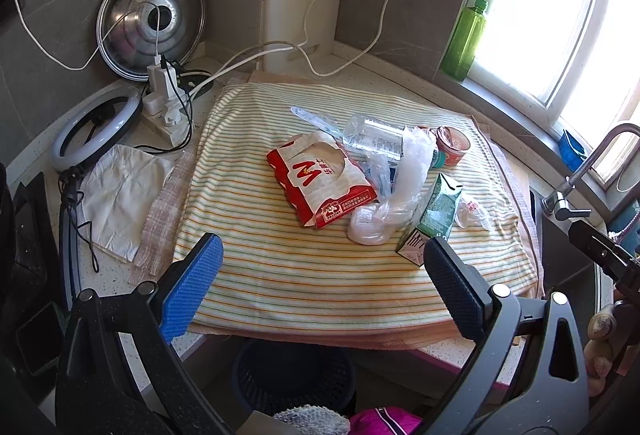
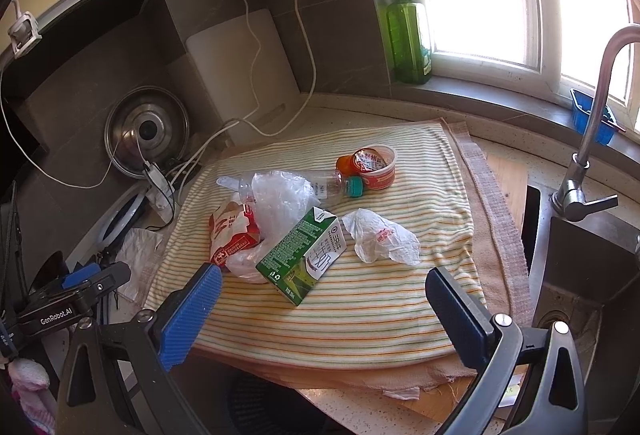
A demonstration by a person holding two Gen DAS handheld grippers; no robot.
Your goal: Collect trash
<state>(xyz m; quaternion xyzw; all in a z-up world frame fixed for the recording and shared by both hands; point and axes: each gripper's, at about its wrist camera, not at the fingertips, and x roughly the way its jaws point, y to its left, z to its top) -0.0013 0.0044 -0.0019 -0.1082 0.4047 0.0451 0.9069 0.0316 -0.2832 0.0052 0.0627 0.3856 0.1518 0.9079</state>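
Trash lies on a striped cloth point(image 1: 304, 275) point(image 2: 360, 311): a red and white paper bag point(image 1: 320, 183) point(image 2: 232, 231), a clear plastic bag point(image 1: 396, 191) point(image 2: 280, 203), a green milk carton point(image 1: 434, 215) point(image 2: 304, 255), a clear bottle point(image 1: 374, 137) point(image 2: 328, 185), a red cup point(image 1: 452, 145) point(image 2: 378, 167) and a crumpled white wrapper point(image 2: 380, 235) point(image 1: 474, 211). My left gripper point(image 1: 320, 283) is open and empty, near the cloth's front edge. My right gripper point(image 2: 324, 311) is open and empty, in front of the carton.
A dark mesh bin point(image 1: 292, 375) point(image 2: 260, 407) stands on the floor below the counter's front edge. A pot lid point(image 1: 152, 19), power strip point(image 1: 166, 103) and ring light point(image 1: 96, 127) sit at the back left. A sink point(image 2: 580, 275) and tap point(image 2: 592, 123) are on the right.
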